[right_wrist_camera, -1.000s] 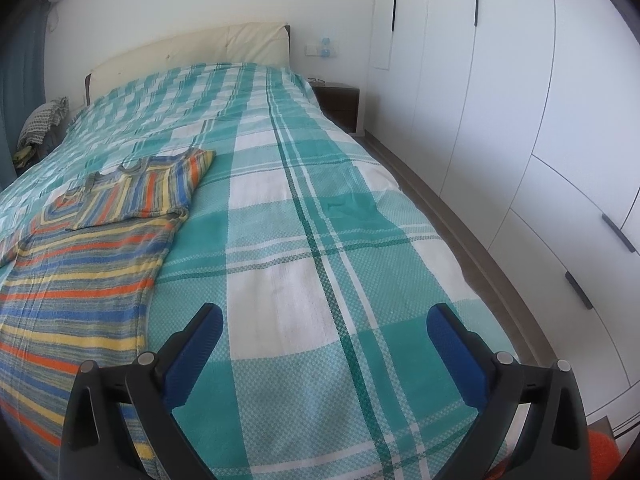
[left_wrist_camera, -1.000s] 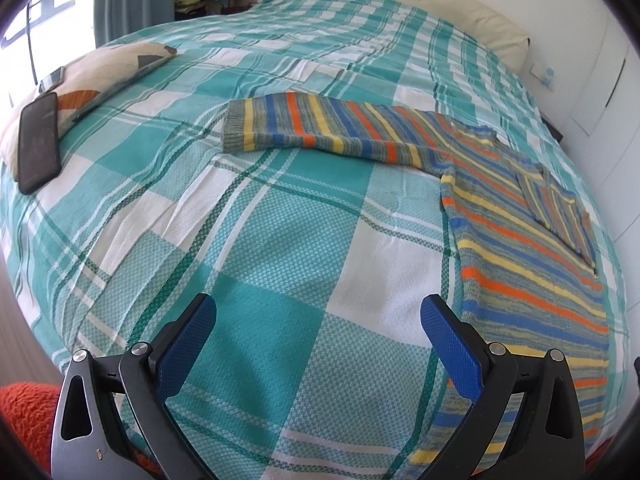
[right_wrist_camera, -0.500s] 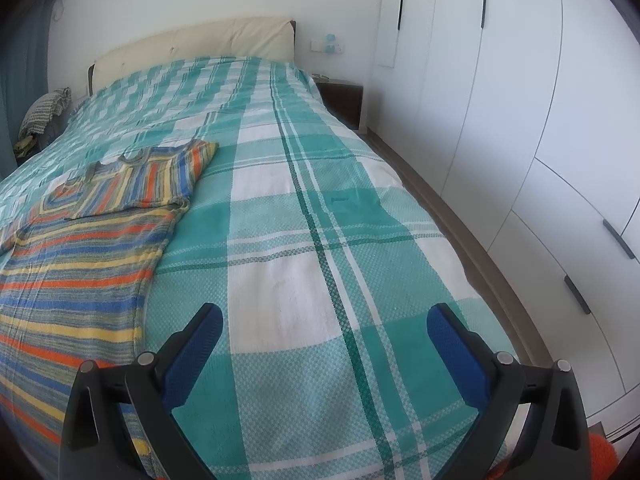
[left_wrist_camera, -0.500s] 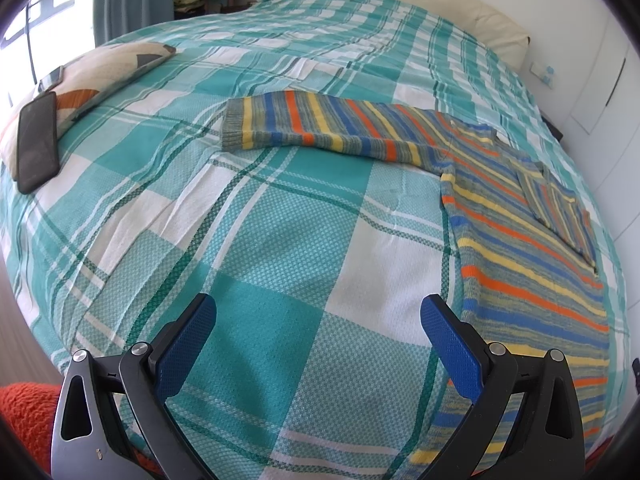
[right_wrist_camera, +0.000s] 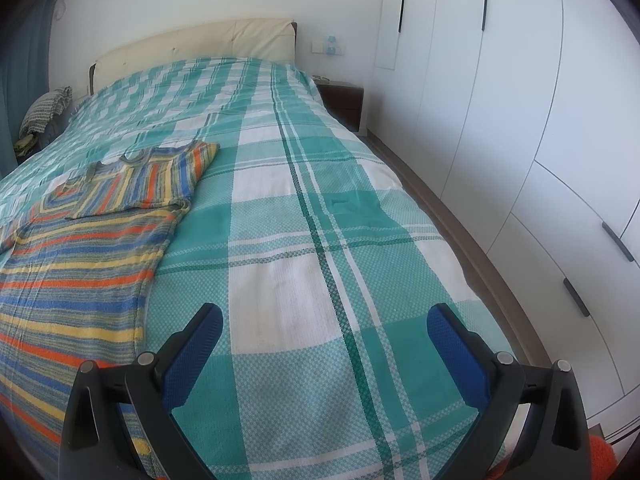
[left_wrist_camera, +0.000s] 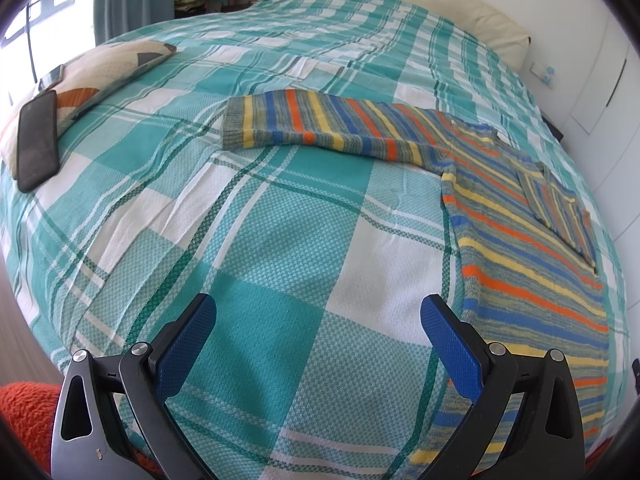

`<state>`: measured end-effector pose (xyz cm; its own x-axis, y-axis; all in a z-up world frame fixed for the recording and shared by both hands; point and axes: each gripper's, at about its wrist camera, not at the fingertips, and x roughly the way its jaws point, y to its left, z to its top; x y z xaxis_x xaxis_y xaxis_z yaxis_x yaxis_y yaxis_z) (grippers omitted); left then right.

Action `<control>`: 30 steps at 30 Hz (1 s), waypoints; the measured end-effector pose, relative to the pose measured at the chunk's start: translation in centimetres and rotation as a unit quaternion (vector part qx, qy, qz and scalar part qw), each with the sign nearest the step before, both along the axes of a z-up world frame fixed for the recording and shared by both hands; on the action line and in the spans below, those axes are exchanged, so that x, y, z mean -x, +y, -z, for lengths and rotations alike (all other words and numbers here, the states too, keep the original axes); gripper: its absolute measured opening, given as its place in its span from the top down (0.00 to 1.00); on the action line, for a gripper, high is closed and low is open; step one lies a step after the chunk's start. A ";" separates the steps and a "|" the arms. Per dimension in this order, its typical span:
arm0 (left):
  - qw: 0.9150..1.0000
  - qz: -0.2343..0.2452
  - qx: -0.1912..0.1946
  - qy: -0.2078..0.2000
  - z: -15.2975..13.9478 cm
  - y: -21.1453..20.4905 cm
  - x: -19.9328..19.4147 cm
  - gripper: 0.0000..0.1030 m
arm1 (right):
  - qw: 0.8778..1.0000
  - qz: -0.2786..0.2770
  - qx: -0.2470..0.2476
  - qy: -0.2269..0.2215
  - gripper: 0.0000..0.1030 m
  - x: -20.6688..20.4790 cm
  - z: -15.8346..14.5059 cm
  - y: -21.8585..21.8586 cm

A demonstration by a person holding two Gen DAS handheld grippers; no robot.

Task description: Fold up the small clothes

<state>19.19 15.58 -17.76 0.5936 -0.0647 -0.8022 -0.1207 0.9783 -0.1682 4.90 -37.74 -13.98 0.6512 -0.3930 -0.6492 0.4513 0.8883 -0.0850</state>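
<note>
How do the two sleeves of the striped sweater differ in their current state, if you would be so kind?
The left sleeve lies stretched straight out over the bedspread, flat and away from the body. The right sleeve is already folded inward and rests on top of the sweater chest. Both share the same blue, orange and yellow stripes, and neither gripper touches them.

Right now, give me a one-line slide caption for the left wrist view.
Open left gripper hovers over the plaid bedspread; striped sweater lies flat, one sleeve outstretched.

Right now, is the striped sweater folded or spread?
Partly folded: the sweater lies flat, one sleeve stretched out, the other folded across its chest.
</note>
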 end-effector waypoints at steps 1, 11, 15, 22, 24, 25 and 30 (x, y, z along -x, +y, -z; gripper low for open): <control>1.000 0.000 0.000 0.000 0.0 0.0 0.0 0.01 | 1.000 0.000 0.000 0.000 0.02 0.0 0.0 0.0; 1.000 0.000 0.000 0.002 0.2 0.0 0.0 0.01 | 1.000 -0.001 0.000 0.000 0.02 -0.1 -0.1 0.1; 1.000 0.000 0.001 0.002 0.1 0.0 -0.1 0.01 | 1.000 -0.001 0.000 0.000 0.02 -0.1 -0.1 0.1; 1.000 0.000 0.001 0.002 0.2 0.0 0.0 0.01 | 1.000 0.000 0.000 0.000 0.02 0.0 0.0 0.1; 1.000 0.000 0.001 0.004 0.5 0.0 0.0 0.01 | 1.000 -0.001 0.001 0.000 0.02 -0.1 0.0 0.2; 1.000 0.000 0.001 0.005 0.6 -0.1 0.0 0.01 | 1.000 -0.001 0.001 0.000 0.02 -0.1 0.0 0.1; 1.000 0.000 0.003 0.008 0.9 -0.2 0.1 0.01 | 1.000 -0.002 0.001 0.002 0.02 -0.1 0.0 0.2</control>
<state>19.04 15.35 -18.63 0.5804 -0.0691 -0.8114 -0.1230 0.9775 -0.1711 4.99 -37.52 -13.95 0.6500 -0.3906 -0.6519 0.4466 0.8904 -0.0882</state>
